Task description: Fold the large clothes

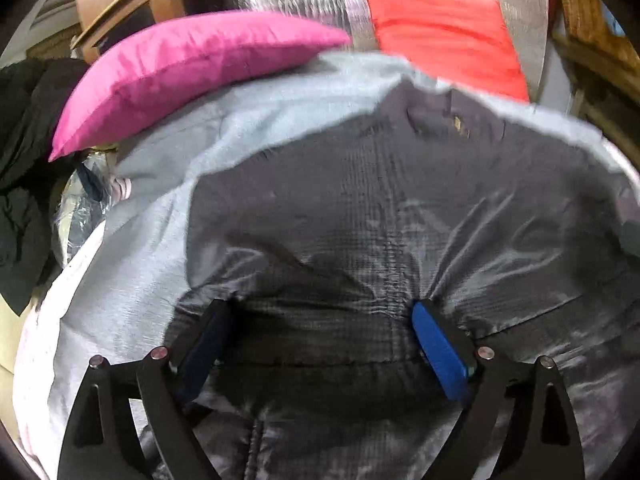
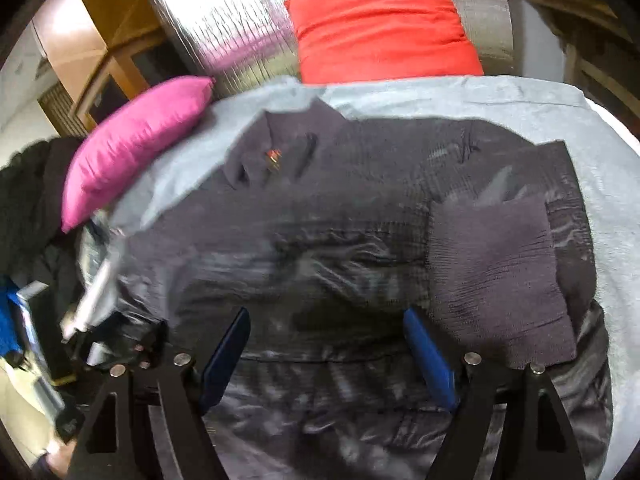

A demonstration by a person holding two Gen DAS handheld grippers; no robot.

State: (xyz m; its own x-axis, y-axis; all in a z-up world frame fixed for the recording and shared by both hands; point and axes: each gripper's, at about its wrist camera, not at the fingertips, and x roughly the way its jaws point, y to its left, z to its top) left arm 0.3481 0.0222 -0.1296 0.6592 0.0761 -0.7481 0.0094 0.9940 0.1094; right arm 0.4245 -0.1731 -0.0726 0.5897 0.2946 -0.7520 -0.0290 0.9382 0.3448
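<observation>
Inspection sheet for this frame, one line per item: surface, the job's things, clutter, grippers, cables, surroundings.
Surface: light grey sheet covering a bed or sofa, wrinkled.
Job's things: dark quilted jacket spread on the sheet, collar at the far end, a ribbed cuff folded onto its body.
Clutter: pink cushion lying partly on the sheet's far left edge; red cushion behind the sheet; dark clothing pile at left.
Grippers: left gripper open, fingertips pressing into the jacket fabric; right gripper open over the jacket, nothing clamped.
Cables: nothing seen.
Surroundings: silver padded backing behind the cushions; wooden cabinet at far left.
</observation>
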